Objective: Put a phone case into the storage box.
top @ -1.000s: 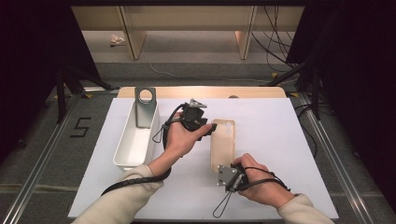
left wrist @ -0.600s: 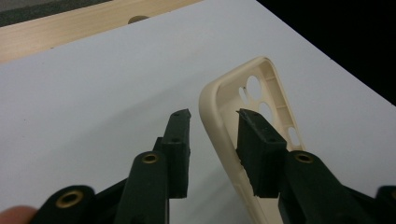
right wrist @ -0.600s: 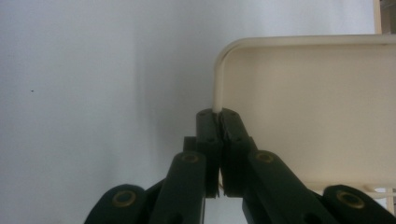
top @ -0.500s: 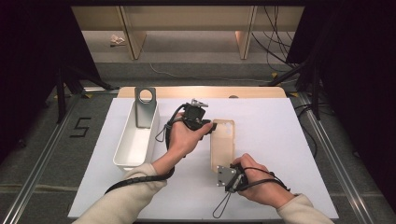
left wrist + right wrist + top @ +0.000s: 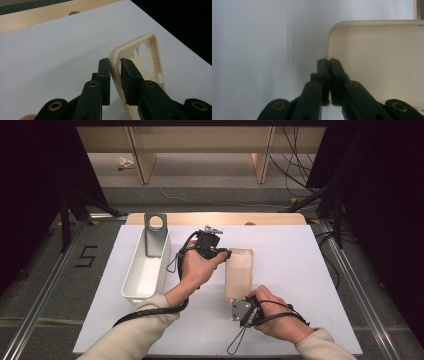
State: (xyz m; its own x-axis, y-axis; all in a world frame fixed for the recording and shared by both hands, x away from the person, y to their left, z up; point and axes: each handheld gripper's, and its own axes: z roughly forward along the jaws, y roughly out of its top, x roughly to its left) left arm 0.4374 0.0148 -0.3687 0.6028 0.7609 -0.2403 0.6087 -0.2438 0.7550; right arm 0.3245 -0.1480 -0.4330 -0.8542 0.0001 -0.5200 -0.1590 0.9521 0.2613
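A cream phone case [image 5: 239,275] lies on the white table [image 5: 300,270], inside up, with its camera holes at the far end. My left gripper [image 5: 227,254] reaches in from the left at that far end. In the left gripper view its jaws have just been closing, and the left gripper [image 5: 115,61] now pinches the raised rim of the case [image 5: 128,52]. My right gripper [image 5: 236,302] is at the near end. In the right gripper view the right gripper [image 5: 329,60] is shut on the near rim of the case [image 5: 382,62], close to a corner.
A long white bin [image 5: 145,270] stands left of the case, with a grey metal bracket [image 5: 155,232] with a round hole upright at its far end. A wooden strip [image 5: 215,218] runs along the table's far edge. Dark floor and rails flank the table.
Both hands and the case keep their places in the high view; no clear shift shows there.
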